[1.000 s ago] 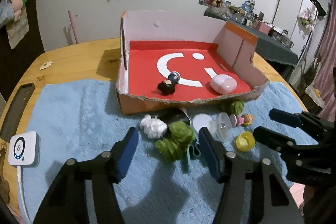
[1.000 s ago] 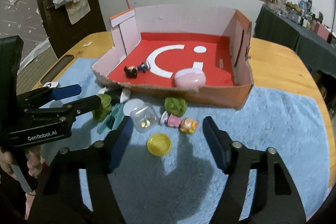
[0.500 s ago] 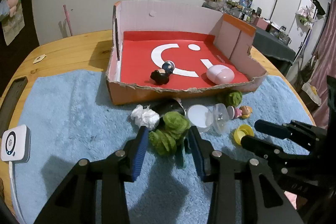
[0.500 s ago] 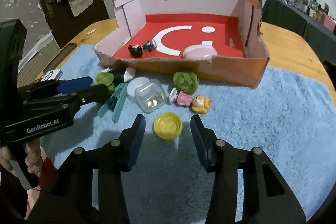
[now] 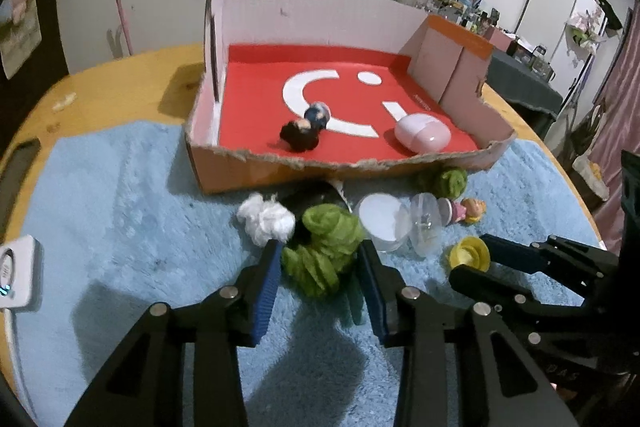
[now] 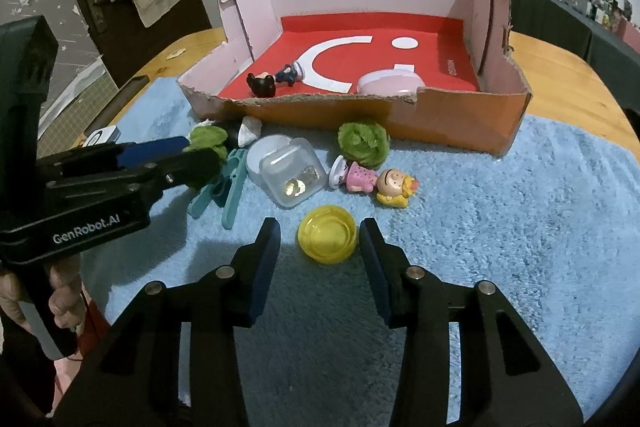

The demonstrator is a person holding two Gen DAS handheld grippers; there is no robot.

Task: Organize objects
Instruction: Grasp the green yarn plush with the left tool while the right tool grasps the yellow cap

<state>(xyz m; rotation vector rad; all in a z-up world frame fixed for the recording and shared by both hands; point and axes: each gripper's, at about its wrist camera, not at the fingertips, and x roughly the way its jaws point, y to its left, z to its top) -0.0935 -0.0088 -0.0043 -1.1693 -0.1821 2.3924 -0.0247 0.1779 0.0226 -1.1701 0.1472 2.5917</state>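
Observation:
My left gripper (image 5: 320,255) is shut on a green fluffy ball (image 5: 324,251) lying on the blue towel (image 5: 120,227); both pads touch its sides. My right gripper (image 6: 320,231) is closing around a yellow cap (image 6: 327,234), which rests on the towel between its fingers with a gap still showing on the left side. The cardboard box (image 6: 460,123) with a red floor stands just behind, holding a pink capsule (image 5: 422,137) and two small figurines (image 5: 304,135). In the right wrist view the left gripper (image 6: 200,151) reaches in from the left.
Loose on the towel before the box are a white fluffy ball (image 5: 266,219), a second green ball (image 6: 363,143), a clear capsule (image 6: 292,175), a small doll (image 6: 376,181) and a teal clip (image 6: 224,187). A white device (image 5: 16,275) lies at the table's left edge.
Both grippers narrowed their jaws and came down: the left onto the green fluffy ball, the right around the yellow cap. Objects on the towel have not shifted.

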